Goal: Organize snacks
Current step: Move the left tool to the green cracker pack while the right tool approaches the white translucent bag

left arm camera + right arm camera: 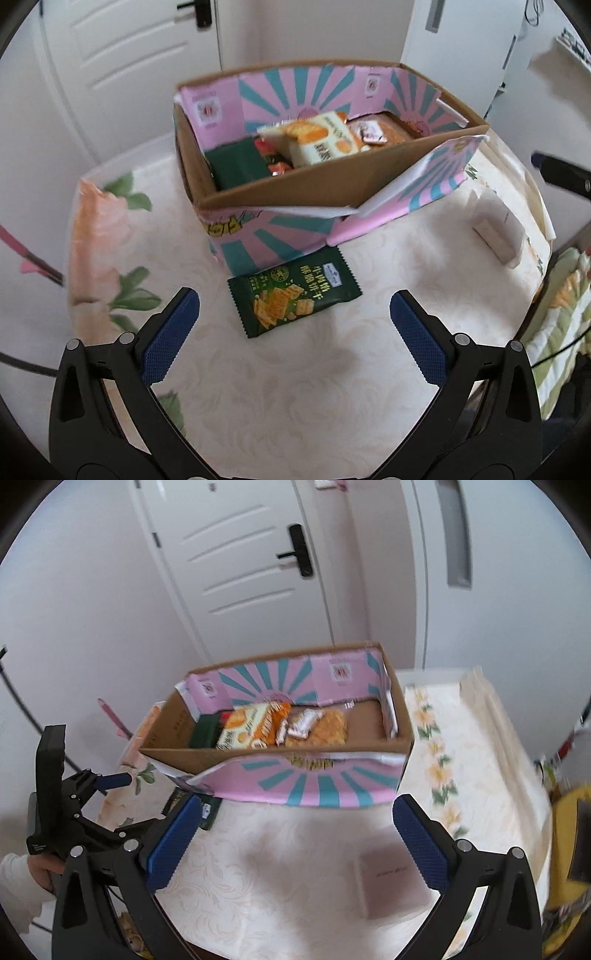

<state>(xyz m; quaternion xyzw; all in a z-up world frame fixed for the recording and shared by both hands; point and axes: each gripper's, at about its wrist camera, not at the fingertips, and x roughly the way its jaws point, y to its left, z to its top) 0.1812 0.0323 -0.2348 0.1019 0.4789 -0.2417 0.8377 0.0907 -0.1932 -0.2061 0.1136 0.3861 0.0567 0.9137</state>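
A green cracker packet (293, 297) lies flat on the table just in front of the pink and teal cardboard box (280, 240). My left gripper (294, 325) is open, hovering just short of the packet, empty. The box holds several snack packets: a dark green one (240, 166), a white and orange one (321, 142) and others. In the right wrist view my right gripper (295, 830) is open and empty before the box (314, 782); the green packet (207, 810) peeks out behind its left finger. The left gripper (107, 781) shows at the left.
A white pack (498, 236) lies on the table at the right of the box; it shows in the right wrist view (391, 882). The floral tablecloth (295, 387) covers the table. A white door (251, 572) stands behind. A yellow object (569, 853) sits at the far right.
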